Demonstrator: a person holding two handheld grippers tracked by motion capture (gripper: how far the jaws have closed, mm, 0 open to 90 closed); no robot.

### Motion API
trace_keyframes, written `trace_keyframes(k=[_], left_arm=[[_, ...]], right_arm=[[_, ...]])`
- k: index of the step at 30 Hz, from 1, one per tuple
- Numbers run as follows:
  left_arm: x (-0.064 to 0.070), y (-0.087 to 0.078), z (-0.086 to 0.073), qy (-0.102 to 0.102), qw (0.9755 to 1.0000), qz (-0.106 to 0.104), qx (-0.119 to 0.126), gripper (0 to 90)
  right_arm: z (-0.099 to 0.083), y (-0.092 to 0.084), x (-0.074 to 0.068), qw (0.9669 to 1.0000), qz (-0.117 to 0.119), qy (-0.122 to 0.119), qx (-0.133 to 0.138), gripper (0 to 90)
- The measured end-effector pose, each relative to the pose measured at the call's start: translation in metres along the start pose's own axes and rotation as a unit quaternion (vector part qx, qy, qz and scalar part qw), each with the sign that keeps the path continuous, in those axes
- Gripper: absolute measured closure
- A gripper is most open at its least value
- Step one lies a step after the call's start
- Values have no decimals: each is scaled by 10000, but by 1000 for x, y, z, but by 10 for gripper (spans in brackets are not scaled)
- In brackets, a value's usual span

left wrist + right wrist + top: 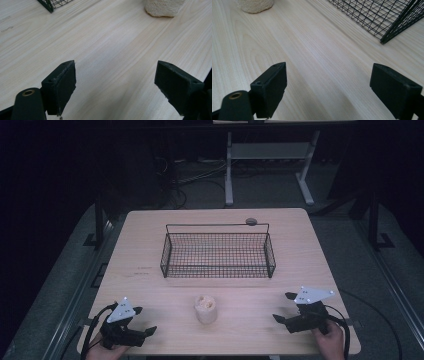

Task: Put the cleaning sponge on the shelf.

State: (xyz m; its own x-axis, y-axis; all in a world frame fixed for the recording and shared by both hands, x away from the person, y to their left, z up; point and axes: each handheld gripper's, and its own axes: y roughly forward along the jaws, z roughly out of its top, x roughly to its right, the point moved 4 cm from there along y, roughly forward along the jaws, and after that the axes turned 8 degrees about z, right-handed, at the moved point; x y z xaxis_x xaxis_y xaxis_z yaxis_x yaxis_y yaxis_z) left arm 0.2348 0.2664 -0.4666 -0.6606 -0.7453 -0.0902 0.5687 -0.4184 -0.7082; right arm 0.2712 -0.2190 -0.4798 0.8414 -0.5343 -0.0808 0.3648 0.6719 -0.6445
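Observation:
A pale, rough loofah-like cylinder (205, 308) stands upright on the wooden table (150, 250), in front of a black wire basket (218, 251). My left gripper (142, 321) rests near the table's front left corner, open, nothing between its jaws. My right gripper (283, 307) sits at the front right, also open and empty. In the left gripper view my own gripper (115, 82) faces bare wood, with the cylinder's base (163, 8) at the top right. The right gripper view shows my gripper (328, 83), the cylinder (255, 5) at top left and the basket (384, 17) at top right.
A small dark round object (251, 221) sits on the basket's back rim. Beyond the table stand a white metal frame (270, 165) and loose cables (185, 180) on the grey floor. Faint marks (142, 270) show on the table left of the basket.

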Motion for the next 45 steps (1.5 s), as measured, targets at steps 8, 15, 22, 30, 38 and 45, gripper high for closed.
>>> trace_keyframes(k=[8,15,22,30,38,45], left_arm=[[5,1,3,109,9999,-25,-37,167],[10,1,8,172,9998,-70,-50,167],[16,3,15,337,9992,-146,-148,167],[20,1,29,552,9981,-177,-196,167],[24,1,40,703,9968,-256,-285,167],[28,4,50,855,9952,-336,-324,167]], right_arm=[[0,0,0,10000,14,-1,-3,136],[0,0,0,10000,-9,-2,-4,136],[-1,-2,2,10000,-23,59,20,136],[-1,-2,2,10000,-2,40,41,136],[-1,-1,1,10000,16,28,52,136],[-1,-1,1,10000,33,27,54,136]])
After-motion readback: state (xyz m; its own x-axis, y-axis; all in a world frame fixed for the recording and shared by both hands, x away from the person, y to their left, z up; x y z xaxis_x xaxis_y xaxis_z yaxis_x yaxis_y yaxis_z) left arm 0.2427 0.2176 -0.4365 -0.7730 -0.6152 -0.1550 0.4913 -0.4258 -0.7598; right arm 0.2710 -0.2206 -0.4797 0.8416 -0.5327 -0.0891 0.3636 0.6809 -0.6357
